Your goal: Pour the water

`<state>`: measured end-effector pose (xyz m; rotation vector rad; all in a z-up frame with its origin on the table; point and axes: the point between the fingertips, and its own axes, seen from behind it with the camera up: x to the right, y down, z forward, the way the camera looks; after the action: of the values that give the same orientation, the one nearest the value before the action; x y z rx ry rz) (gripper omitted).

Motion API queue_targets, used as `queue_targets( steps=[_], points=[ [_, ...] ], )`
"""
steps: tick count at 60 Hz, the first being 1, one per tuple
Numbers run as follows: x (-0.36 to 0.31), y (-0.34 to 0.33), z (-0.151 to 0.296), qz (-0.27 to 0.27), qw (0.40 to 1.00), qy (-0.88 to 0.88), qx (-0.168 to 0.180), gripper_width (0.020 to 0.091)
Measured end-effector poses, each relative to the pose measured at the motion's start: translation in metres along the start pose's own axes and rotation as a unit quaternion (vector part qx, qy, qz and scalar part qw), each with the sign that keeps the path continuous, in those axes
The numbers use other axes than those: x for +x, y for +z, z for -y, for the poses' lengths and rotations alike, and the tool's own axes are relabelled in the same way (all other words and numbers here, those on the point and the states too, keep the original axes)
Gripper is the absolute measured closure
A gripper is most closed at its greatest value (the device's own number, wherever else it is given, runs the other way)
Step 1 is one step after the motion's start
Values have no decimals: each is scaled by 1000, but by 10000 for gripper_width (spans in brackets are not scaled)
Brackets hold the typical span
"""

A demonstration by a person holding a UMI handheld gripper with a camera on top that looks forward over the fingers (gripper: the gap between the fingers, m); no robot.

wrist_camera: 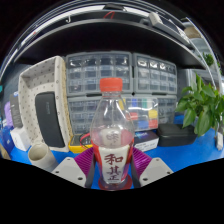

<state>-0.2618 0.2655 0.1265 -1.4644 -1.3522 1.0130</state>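
Observation:
A clear plastic water bottle (112, 130) with an orange-red cap and a white label bearing red characters stands upright between my fingers. My gripper (112, 170) is shut on the bottle, with the purple pads (86, 162) pressing against its lower body on both sides. The bottle appears held above the blue table surface (185, 150). The bottle's base is hidden below the fingers.
Behind the bottle stand grey drawer cabinets (95, 75) on the blue table. A white and black box-like device (48, 105) leans behind the left finger. A green potted plant (202, 105) sits off to the right.

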Motion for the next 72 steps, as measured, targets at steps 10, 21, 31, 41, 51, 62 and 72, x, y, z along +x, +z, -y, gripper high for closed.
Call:
queue_targets(
  steps=[10,21,31,41,51,62,72],
  points=[
    [2,-25,-21,-7,999,6,-37,314],
    [-11,-102,-57,-4,996,12,-86,323],
    [-29,-165,-21,-3,995,2,-100,321],
    [-69,-197,65,33,997,-2,-66,323],
    [-111,-224,122,73,997,-8,-40,321],
    [-135,-249,131,93,994,-25,-43,319],
    [-141,-263,113,97,993,-32,-58,320]
  ],
)
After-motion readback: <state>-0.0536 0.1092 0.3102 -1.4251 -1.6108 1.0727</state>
